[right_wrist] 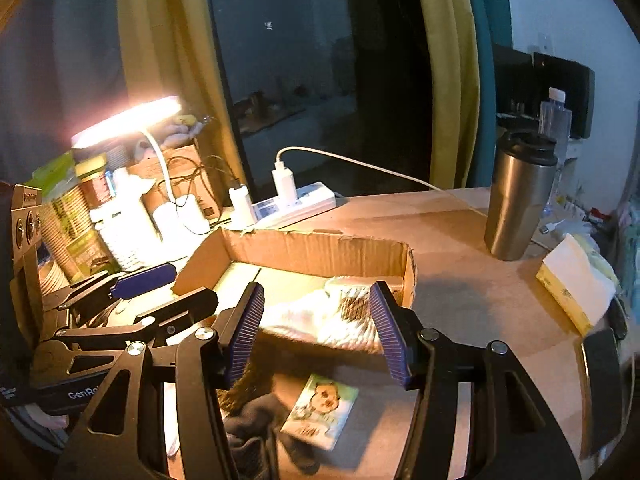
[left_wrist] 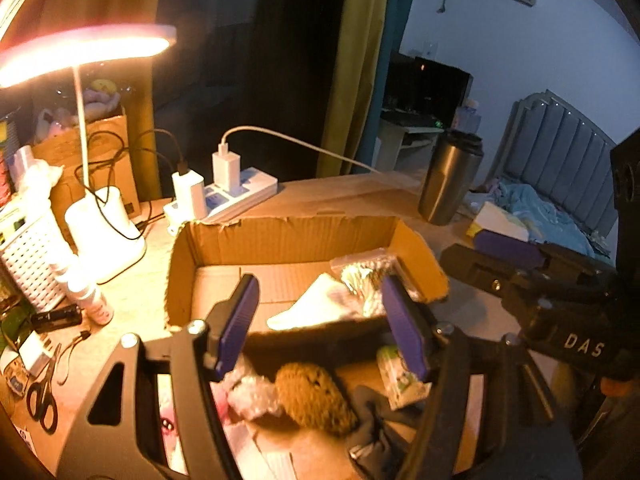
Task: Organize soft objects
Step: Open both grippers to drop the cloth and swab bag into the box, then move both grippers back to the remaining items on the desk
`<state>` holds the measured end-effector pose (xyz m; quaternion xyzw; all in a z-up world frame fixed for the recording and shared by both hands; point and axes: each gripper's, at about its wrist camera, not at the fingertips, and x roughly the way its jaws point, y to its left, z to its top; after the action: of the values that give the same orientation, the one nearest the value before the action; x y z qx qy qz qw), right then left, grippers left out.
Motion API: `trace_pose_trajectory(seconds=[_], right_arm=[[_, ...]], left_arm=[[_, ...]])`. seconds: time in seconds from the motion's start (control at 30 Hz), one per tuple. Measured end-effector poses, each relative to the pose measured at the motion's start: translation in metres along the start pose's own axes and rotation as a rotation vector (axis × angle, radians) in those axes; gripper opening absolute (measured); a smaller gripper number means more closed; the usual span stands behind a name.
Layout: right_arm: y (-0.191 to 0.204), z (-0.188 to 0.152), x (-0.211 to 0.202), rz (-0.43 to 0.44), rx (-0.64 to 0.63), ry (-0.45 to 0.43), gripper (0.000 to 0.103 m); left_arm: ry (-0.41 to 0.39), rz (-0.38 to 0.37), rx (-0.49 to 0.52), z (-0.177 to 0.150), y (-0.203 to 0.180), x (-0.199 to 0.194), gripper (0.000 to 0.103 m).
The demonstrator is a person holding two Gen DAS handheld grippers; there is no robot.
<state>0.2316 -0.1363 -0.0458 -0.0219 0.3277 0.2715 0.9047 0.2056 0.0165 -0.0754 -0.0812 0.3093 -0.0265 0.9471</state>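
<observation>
An open cardboard box sits on the desk. Inside it lie a white cloth and a shiny crinkled packet. My left gripper hovers over the box's near edge, open, with nothing between its purple pads. My right gripper hangs beside it, also open and empty. In front of the box lie a brown fuzzy piece, a dark cloth, a small tissue pack and a crumpled plastic wrap.
A lit desk lamp and white basket stand at the left. A power strip with chargers lies behind the box, scissors at the near left. A steel tumbler and a tissue box stand to the right.
</observation>
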Motion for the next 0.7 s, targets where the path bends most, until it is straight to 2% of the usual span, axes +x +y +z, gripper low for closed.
trace_pose_trajectory(seconds=[0.23, 0.7], right_arm=[[0.017, -0.015, -0.023, -0.01, -0.017, -0.014, 0.058], [0.045, -0.05, -0.039, -0.016, -0.046, 0.013, 0.058]], left_arm=[[-0.023, -0.003, -0.005, -0.018, 0.003, -0.03, 0.066], [-0.021, 0.041, -0.052, -0.066, 0.026, -0.065, 0.066]])
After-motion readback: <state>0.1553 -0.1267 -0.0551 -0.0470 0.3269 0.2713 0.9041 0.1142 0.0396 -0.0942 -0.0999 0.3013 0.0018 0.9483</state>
